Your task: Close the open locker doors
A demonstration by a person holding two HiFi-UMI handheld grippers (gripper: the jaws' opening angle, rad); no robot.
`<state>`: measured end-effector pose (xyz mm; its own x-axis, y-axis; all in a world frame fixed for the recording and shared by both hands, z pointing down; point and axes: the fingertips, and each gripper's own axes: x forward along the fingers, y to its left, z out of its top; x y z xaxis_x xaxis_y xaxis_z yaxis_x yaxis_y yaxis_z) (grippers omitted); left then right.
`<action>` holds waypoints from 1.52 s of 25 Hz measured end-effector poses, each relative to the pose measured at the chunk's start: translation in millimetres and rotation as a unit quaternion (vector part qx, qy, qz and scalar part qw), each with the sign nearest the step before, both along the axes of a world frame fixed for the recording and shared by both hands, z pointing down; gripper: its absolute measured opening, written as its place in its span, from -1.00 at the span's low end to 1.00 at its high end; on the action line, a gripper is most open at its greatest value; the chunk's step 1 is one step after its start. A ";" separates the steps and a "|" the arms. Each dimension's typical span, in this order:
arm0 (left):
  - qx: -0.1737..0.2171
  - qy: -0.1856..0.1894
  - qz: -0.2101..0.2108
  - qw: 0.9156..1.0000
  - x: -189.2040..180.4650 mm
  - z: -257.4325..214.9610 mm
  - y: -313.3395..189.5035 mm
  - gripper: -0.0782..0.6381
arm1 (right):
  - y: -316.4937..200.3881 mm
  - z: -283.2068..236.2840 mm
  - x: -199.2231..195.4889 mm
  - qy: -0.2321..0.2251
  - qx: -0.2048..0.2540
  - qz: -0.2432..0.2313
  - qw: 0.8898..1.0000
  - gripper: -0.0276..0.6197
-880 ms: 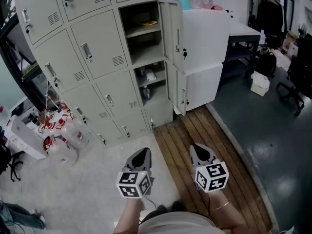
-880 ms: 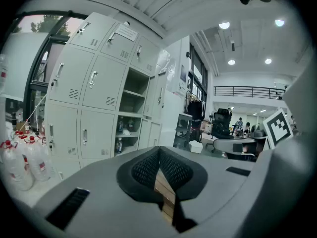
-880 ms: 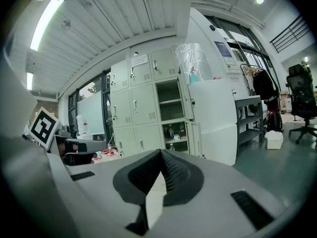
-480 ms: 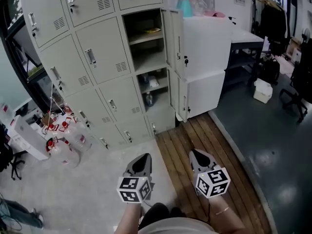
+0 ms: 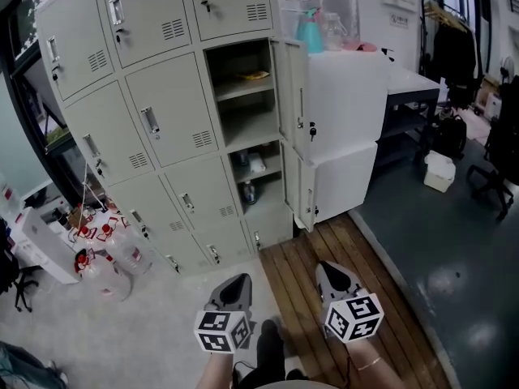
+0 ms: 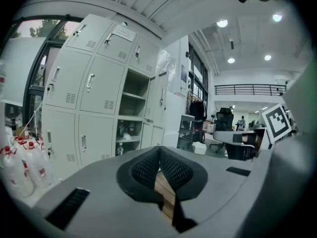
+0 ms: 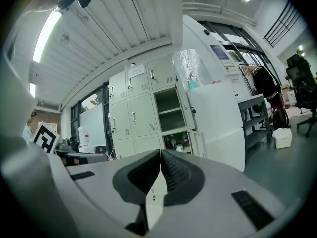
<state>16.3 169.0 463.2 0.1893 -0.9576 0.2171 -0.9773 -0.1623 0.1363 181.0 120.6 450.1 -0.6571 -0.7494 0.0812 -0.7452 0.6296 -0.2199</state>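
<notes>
A beige locker bank [image 5: 162,112] stands ahead. Its upper open door [image 5: 297,87] and lower open door [image 5: 306,186] swing out to the right from two open compartments, the upper compartment [image 5: 239,96] with a shelf, the lower compartment [image 5: 253,177] holding small items. Low in the head view, well short of the lockers, my left gripper [image 5: 238,281] and right gripper [image 5: 328,268] point toward them, both shut with nothing held. The left gripper view shows my left gripper [image 6: 159,148] with pads touching and the open compartments [image 6: 132,100] beyond. In the right gripper view my right gripper [image 7: 161,151] is likewise shut, facing the open doors [image 7: 190,118].
Water bottles [image 5: 113,245] cluster on the floor at the lockers' left foot. A white cabinet [image 5: 345,96] stands right behind the open doors, with a teal bottle [image 5: 309,31] on top. Wooden floor boards [image 5: 324,254] lie underfoot. A grey table [image 5: 409,79], white box [image 5: 439,171] and chair [image 5: 495,152] are at right.
The lockers have slid lower and stand a little larger in the head view, with more of the top row showing. Both grippers stay shut, low in the frame.
</notes>
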 end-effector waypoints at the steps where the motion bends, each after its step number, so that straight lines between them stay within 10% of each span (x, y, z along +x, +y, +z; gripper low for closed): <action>1: 0.001 0.000 0.001 1.000 -4.7 -0.3 -10.3 -0.73 | -9.2 -2.1 -4.6 -0.002 0.002 -0.002 1.000 -0.90; 19: 0.043 0.010 0.031 0.999 -123.0 -43.4 -262.4 -0.73 | -253.6 -88.2 -93.8 -0.023 0.079 0.058 0.995 -0.85; 38: 0.052 0.028 0.053 0.997 -152.9 -55.2 -324.2 -0.73 | -346.3 -131.7 -73.7 -0.003 0.102 0.126 0.987 -0.65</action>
